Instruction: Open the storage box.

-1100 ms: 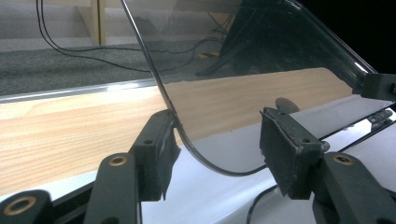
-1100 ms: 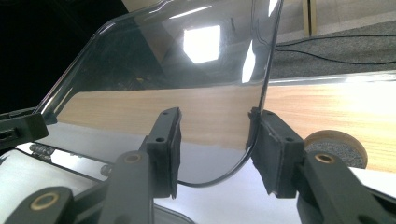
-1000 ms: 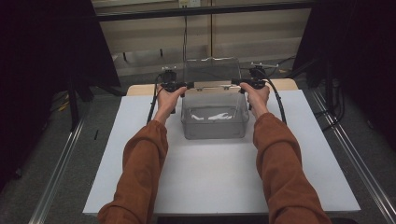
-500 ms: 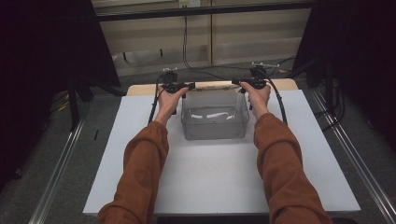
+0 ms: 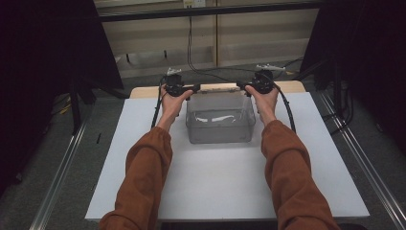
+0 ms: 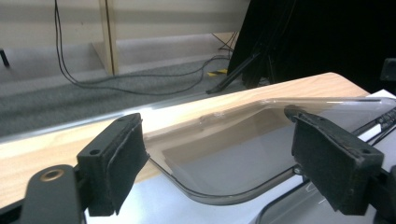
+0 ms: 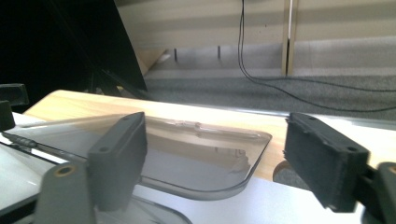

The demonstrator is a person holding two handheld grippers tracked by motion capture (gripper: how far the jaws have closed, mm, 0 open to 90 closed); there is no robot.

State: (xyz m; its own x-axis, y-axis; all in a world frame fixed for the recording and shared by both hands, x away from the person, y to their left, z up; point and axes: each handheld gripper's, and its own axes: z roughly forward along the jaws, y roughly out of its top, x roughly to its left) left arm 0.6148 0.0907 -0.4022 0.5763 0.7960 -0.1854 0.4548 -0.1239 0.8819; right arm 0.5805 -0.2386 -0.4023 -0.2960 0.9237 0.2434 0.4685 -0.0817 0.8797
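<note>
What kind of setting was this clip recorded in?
Most likely a lab recording station, not a home: a white board laid over a wooden table, black curtains at both sides, loose cables across grey carpet, and metal rails along the floor.

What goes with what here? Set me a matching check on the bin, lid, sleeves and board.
Things:
1. bin
2. lid
3. sleeves
4. board

Place, colour or state:
a. white, covers the table
b. rust-brown
c. lies flat at the table's far edge
d. open-topped, stands on the white surface

Pairs: 1-d, 2-c, 3-b, 4-a
</note>
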